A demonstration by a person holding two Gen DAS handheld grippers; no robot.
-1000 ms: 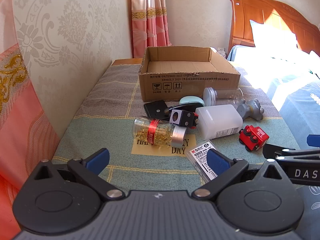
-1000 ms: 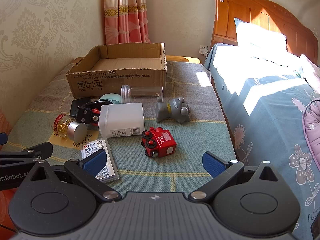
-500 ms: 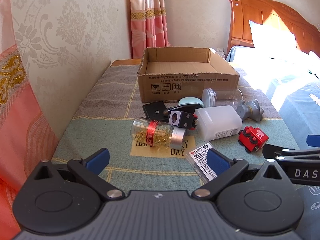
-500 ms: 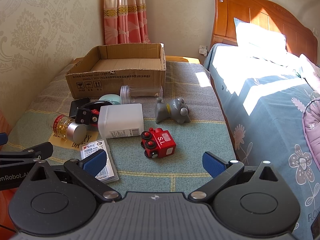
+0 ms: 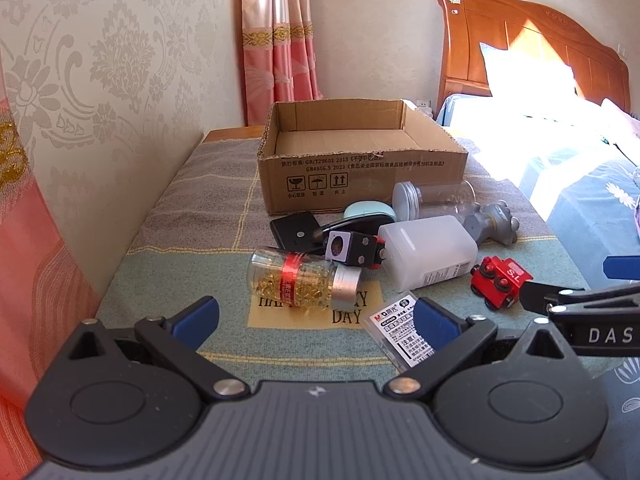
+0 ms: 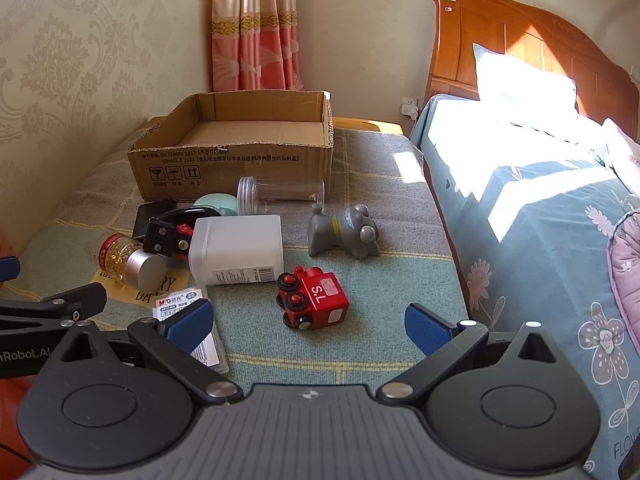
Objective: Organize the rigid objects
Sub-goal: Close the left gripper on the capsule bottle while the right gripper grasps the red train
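Observation:
An open, empty cardboard box (image 5: 360,160) (image 6: 236,160) stands at the back of the cloth-covered bench. In front of it lie a capsule bottle with a silver cap (image 5: 304,280) (image 6: 128,260), a white plastic container (image 5: 428,252) (image 6: 236,248), a red toy train (image 5: 500,280) (image 6: 312,296), a grey figurine (image 5: 492,224) (image 6: 344,232), a clear jar (image 5: 432,196) (image 6: 280,196), a black cube toy (image 5: 352,248), a black pad (image 5: 296,232), a teal case (image 5: 368,212) and a flat refill pack (image 5: 400,332) (image 6: 188,308). My left gripper (image 5: 316,320) is open above the near edge. My right gripper (image 6: 308,324) is open just short of the train.
A patterned wall (image 5: 100,100) runs along the left of the bench. A bed with a blue cover (image 6: 540,208) and wooden headboard (image 6: 520,48) lies right. Pink curtains (image 6: 256,28) hang behind the box.
Both grippers have drifted slightly; the objects have not moved and both stay open.

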